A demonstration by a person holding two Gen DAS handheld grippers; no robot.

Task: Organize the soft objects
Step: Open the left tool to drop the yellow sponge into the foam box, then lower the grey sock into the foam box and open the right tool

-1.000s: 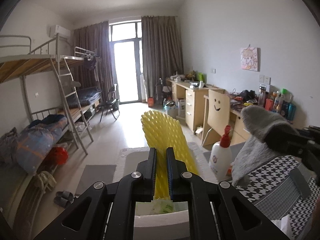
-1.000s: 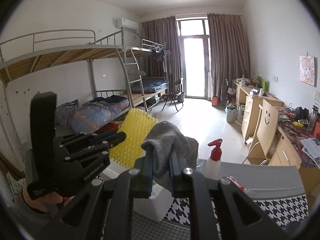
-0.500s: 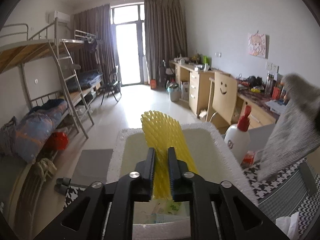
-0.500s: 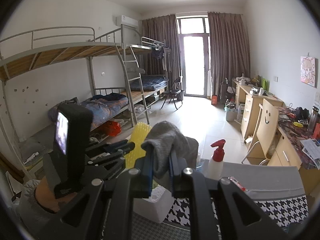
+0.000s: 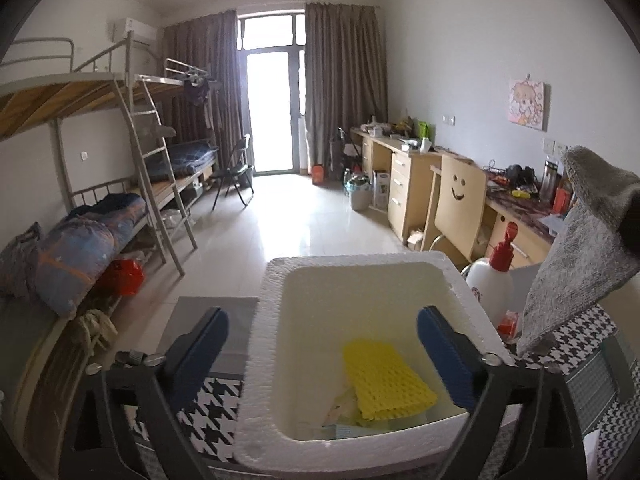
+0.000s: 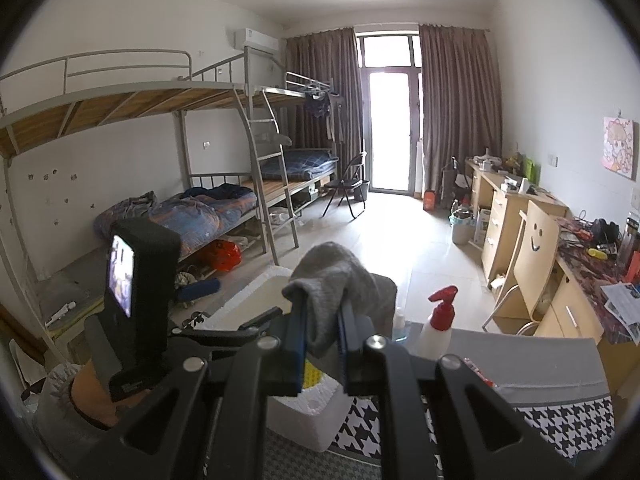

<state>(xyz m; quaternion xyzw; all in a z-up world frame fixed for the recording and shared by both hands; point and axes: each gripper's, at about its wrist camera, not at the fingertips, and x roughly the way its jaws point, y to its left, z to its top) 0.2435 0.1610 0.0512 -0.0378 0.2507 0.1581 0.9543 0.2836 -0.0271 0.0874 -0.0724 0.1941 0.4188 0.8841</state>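
A white foam box (image 5: 276, 344) stands on the houndstooth table. A yellow foam mesh sleeve (image 5: 386, 384) lies on its bottom, on top of some pale items. My left gripper (image 5: 322, 344) is open and empty, its fingers spread above the box. My right gripper (image 6: 323, 328) is shut on a grey cloth (image 6: 332, 280), which hangs to the right of the box in the left wrist view (image 5: 584, 248). The box also shows in the right wrist view (image 6: 304, 412), below the cloth.
A white spray bottle with a red top (image 5: 494, 276) stands just right of the box. A wooden chair with a smiley face (image 5: 456, 204) and cluttered desks line the right wall. Bunk beds (image 5: 100, 184) fill the left side.
My left gripper opened and let go of the yellow mesh sleeve, which dropped into the foam box. The left gripper also tilted down over the box. The right gripper still holds the cloth.
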